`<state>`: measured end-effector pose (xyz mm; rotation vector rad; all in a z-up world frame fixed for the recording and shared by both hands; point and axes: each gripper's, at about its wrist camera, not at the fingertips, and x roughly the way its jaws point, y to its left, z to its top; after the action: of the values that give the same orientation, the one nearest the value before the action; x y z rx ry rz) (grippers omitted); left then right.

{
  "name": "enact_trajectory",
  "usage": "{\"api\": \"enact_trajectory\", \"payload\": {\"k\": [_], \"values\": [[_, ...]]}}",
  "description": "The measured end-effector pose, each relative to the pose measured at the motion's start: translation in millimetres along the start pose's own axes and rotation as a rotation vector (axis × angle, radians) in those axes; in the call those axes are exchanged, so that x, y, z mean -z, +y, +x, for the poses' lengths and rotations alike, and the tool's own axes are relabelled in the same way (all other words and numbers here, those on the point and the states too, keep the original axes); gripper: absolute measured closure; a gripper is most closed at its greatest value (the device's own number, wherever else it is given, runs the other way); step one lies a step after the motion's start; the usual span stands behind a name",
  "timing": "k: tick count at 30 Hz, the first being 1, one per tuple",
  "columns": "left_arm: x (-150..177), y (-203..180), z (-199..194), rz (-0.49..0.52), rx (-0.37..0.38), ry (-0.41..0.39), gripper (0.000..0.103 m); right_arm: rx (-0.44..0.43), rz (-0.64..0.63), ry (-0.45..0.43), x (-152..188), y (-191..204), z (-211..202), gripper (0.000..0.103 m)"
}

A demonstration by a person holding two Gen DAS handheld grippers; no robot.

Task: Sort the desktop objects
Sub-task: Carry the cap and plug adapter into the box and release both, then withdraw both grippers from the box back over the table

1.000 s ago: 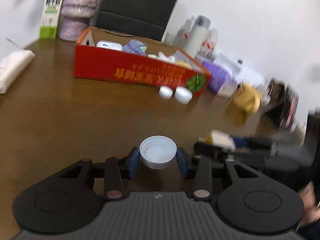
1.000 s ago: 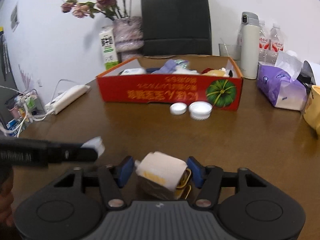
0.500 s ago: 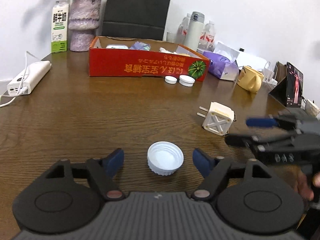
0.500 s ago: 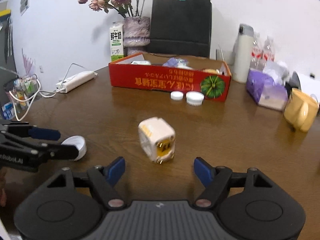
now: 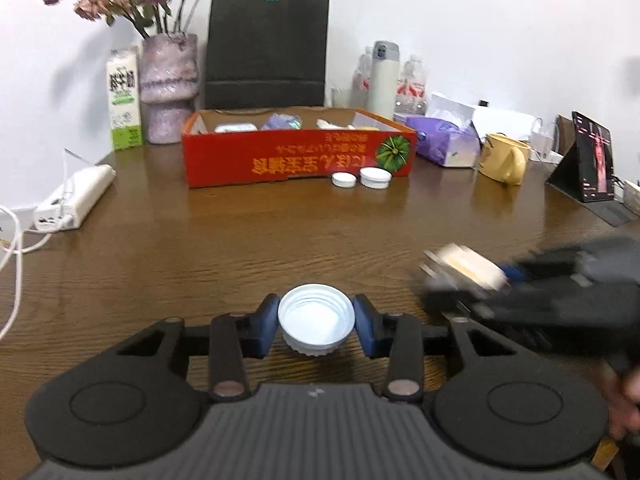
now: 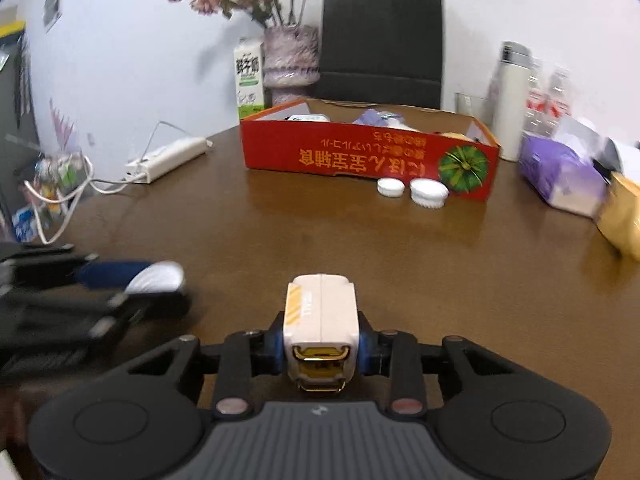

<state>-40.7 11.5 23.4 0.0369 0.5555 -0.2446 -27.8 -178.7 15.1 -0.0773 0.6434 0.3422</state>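
Observation:
My left gripper (image 5: 316,326) is shut on a white bottle cap (image 5: 316,320), open side up, just above the brown table (image 5: 200,248). My right gripper (image 6: 320,346) is shut on a white plug adapter (image 6: 320,312) with a gold-coloured clip at its near end. In the left wrist view the right gripper with the adapter (image 5: 468,268) shows blurred at the right. In the right wrist view the left gripper with the cap (image 6: 156,276) shows blurred at the left. A red cardboard box (image 5: 296,160) holding several items stands at the back.
Two white caps (image 5: 360,179) lie in front of the box. A power strip (image 5: 76,196) with cables lies at the left. A milk carton (image 5: 124,100), vase (image 5: 170,88), black bag (image 5: 266,52), thermos (image 5: 382,76), purple tissue pack (image 5: 444,144), yellow mug (image 5: 504,158) and tablet (image 5: 592,160) stand around.
Half a second ago both grippers were open, with the cap and the adapter lying on the table. Now each gripper has closed on its object.

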Motion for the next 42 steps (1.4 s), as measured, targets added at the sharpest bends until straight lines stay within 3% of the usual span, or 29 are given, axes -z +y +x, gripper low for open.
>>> {"api": "enact_trajectory", "payload": {"k": [5,10,14,17,20,22,27,32,36,38,42], "values": [[2.2,-4.4,-8.0,0.009,-0.032,-0.023,0.062,0.066,-0.033,-0.085,5.6,7.2,-48.7,0.072],[-9.3,5.7,-5.2,-0.069,-0.012,-0.015,0.062,0.083,-0.026,-0.123,-12.5,-3.7,-52.2,0.072],[-44.2,18.2,-2.3,-0.084,0.019,-0.073,0.062,0.096,-0.031,-0.144,-46.4,-20.1,-40.1,0.072],[-91.9,31.1,12.4,-0.103,0.068,-0.107,0.062,0.101,-0.017,-0.200,-92.4,-38.4,-28.5,0.072],[-147.2,39.5,44.9,-0.069,0.072,-0.112,0.062,0.069,0.024,-0.225,-148.3,-62.0,-4.2,0.072],[-184.1,48.5,84.2,-0.051,0.054,-0.073,0.062,0.059,0.048,-0.223,-186.3,-77.0,20.8,0.072],[-228.0,68.4,183.4,-0.055,0.008,0.053,0.062,0.062,0.121,-0.149,-259.9,-113.8,112.2,0.072],[-224.9,75.8,239.7,-0.072,0.063,0.145,0.062,0.049,0.189,-0.036,-273.2,-141.0,201.1,0.072],[-218.5,64.4,251.3,0.008,0.075,0.141,0.054,-0.059,0.243,0.054,-265.1,-147.2,247.6,0.072],[-219.2,65.7,253.7,0.011,0.057,0.130,0.051,-0.004,0.221,0.079,-258.5,-144.1,259.0,0.071],[-224.0,75.3,251.0,-0.054,0.067,0.127,0.045,0.043,0.237,0.050,-253.6,-149.7,246.3,0.046]]}}
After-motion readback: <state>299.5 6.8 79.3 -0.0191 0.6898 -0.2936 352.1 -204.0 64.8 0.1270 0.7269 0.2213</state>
